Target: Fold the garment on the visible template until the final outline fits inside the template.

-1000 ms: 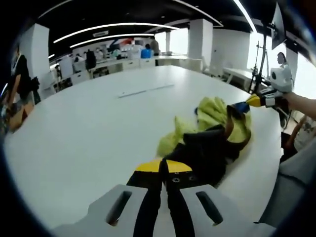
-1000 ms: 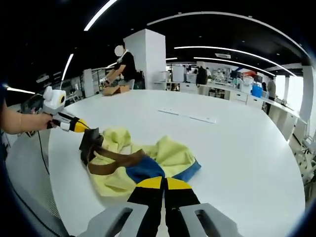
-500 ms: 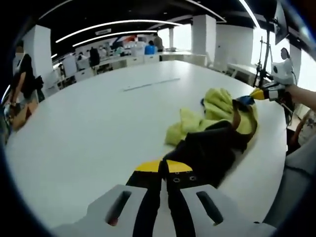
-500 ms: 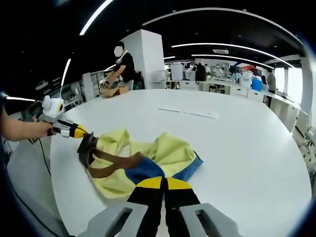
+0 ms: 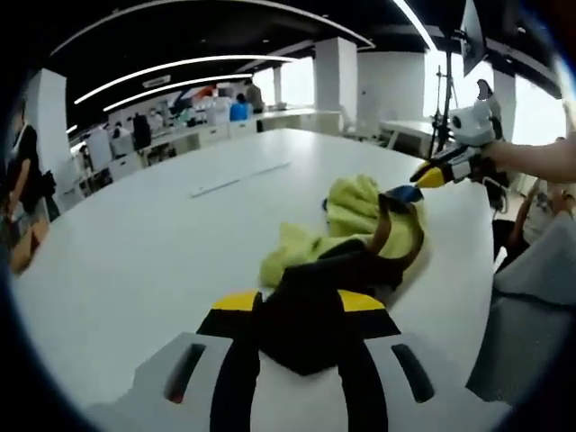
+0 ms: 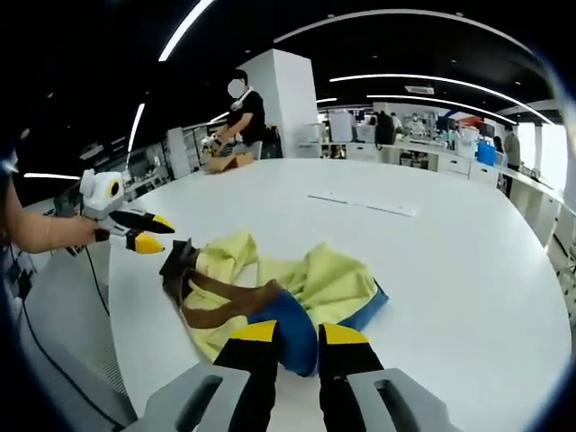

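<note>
On a broad white desk (image 5: 135,243) in an open-plan office, a crumpled garment (image 5: 355,247) of yellow, black, brown and blue cloth lies near the desk's edge. In the left gripper view, the left gripper (image 5: 300,310) stands with its yellow-tipped jaws parted, black fabric lying loose in the gap between them at 6 o'clock; nothing is clamped. At 2 o'clock in that view the right gripper (image 5: 421,180), held in a person's hand (image 5: 531,160), meets the far blue-and-yellow end of the garment. A pale strip (image 5: 236,177) lies on the desk at 11 o'clock, well apart from the cloth.

In the right gripper view, the left gripper (image 6: 148,232) hangs at 9 o'clock with its jaws spread, just beside the garment's (image 6: 288,292) dark end. The right gripper (image 6: 300,335) at 6 o'clock is likewise parted, blue cloth sitting between its tips. A person (image 6: 245,112) stands by a far bench at 11 o'clock.
</note>
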Action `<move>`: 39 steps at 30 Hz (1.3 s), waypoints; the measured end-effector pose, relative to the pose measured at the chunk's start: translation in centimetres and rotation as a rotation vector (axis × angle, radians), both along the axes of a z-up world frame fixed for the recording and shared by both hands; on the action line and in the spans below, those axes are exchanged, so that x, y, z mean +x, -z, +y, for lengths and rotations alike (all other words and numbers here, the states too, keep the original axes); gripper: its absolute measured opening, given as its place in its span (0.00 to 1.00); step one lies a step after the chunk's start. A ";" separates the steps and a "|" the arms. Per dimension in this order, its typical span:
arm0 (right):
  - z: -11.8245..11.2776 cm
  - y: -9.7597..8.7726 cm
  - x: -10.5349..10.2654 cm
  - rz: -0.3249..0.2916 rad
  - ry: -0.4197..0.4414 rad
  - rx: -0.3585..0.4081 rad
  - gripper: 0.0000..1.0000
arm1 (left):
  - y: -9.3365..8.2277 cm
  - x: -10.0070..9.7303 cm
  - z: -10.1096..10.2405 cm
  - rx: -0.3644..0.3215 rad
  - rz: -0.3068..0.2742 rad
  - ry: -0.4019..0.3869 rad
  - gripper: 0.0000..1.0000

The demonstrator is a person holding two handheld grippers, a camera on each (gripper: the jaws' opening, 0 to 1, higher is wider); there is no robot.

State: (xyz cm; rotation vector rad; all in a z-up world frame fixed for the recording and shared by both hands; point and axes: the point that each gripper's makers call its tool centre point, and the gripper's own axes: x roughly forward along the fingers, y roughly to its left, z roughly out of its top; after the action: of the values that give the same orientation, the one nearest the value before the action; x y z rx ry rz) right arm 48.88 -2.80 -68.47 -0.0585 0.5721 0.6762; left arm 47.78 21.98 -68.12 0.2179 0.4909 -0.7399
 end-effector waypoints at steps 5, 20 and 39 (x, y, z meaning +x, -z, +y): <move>0.0 0.3 -0.2 0.025 -0.007 0.000 0.15 | 0.6 -1.1 -1.2 0.022 0.014 0.067 0.32; -0.5 1.0 -0.5 0.067 0.000 -0.013 0.12 | 2.5 -2.9 -4.0 0.070 0.056 0.195 0.27; -1.3 2.0 -0.8 0.124 0.034 0.009 0.09 | 4.4 -2.6 -5.5 0.089 0.100 0.218 0.08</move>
State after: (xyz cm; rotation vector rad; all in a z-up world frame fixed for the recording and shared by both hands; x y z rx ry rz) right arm 48.06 -4.08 -70.46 0.0019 0.6874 0.6522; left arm 45.15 16.47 -72.55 0.3224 0.6025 -0.9455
